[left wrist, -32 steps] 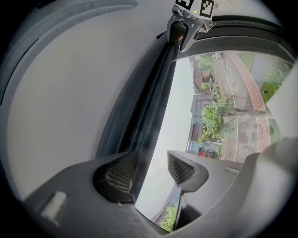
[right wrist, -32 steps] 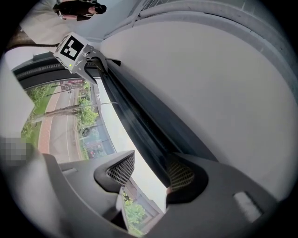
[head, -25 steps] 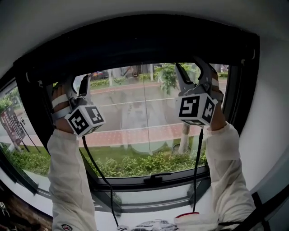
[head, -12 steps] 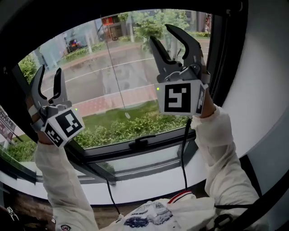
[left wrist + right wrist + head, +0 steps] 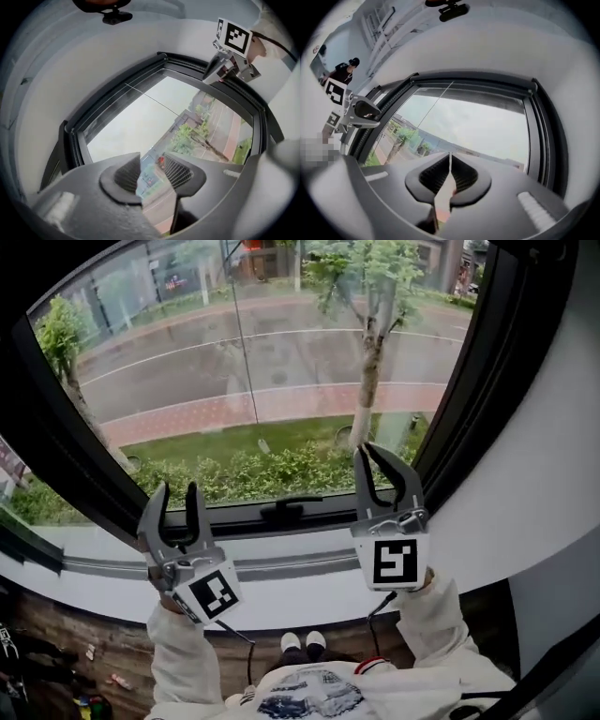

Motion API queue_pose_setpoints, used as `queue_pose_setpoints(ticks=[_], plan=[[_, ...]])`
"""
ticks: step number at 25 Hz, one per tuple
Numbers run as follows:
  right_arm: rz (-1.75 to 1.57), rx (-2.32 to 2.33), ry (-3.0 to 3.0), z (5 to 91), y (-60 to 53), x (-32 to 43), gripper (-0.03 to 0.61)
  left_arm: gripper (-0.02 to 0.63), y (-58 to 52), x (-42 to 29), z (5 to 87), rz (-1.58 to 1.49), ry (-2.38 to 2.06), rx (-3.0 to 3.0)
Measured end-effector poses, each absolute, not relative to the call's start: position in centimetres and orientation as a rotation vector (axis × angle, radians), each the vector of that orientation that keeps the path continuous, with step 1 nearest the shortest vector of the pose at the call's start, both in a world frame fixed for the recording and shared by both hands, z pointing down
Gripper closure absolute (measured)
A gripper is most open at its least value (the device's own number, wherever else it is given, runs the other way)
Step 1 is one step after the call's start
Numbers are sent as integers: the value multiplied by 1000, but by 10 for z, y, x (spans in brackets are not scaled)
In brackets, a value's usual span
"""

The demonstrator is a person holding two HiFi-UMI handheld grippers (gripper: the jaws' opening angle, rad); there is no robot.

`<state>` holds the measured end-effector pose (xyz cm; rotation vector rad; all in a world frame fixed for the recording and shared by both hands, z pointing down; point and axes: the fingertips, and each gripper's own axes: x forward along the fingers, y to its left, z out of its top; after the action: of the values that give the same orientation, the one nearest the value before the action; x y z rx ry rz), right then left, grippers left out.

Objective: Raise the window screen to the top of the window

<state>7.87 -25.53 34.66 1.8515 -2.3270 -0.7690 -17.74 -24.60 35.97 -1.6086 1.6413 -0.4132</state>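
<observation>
Nearest in the head view are white sleeves (image 5: 178,662) and shoes (image 5: 305,643) on the floor. Left tongs (image 5: 176,491) and right tongs (image 5: 366,450) are held low, side by side and well apart. Their tips point up at the glass, just this side of the white sill (image 5: 281,566).

Left tongs: jaws wide, just been closing a little, nothing between them, only window behind the gap. Right tongs: jaws just closed to a thin slit, pads all but touching, nothing gripped.

Past the sill, a black latch (image 5: 286,510) sits mid bottom frame, between the two tongs and farther off. A thin cord (image 5: 246,362) hangs down the glass left of centre, with its end loose above the hedge (image 5: 281,470).

The screen is up at the window top and the glass is uncovered. It lies high above and well apart from both tongs. The head view cuts off the window top. Both gripper views show it as a dark band (image 5: 473,89) along the top edge of the frame. I cannot split the screen bar from the frame.

Its long axis runs left to right along that edge. It looks about level in the right gripper view, and the same band (image 5: 112,91) looks slanted in the left gripper view.

The head view alone shows the sill, latch and shoes. The right gripper view alone shows a person in dark clothes (image 5: 344,70) at far left in the room. Each gripper view catches the other tongs at its edge.

Farthest outside are a tree (image 5: 368,371) and the road (image 5: 169,381).
</observation>
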Motion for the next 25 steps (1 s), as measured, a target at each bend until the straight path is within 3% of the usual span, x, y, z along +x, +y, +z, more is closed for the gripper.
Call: queue_pose_setpoints(ticks=[2, 5, 10, 14, 18, 25], plan=[[-566, 1800, -2376, 391, -254, 81, 572, 573, -234, -176, 381, -379, 1669, -1658], [-274, 1714, -2463, 457, -245, 80, 572, 610, -219, -181, 440, -388, 1724, -1790], [228, 1497, -2644, 553, -195, 50, 574, 611, -162, -171, 560, -316, 1848, -2251], [535, 1352, -2605, 622, -140, 28, 574, 611, -116, -147, 635, -467, 1880, -2485], [640, 1285, -2558, 649, -97, 14, 573, 611, -94, -139, 634, -494, 1814, -2483], [570, 1405, -2536, 632, -33, 5, 574, 611, -17, -188, 618, -406, 1969, -2436]])
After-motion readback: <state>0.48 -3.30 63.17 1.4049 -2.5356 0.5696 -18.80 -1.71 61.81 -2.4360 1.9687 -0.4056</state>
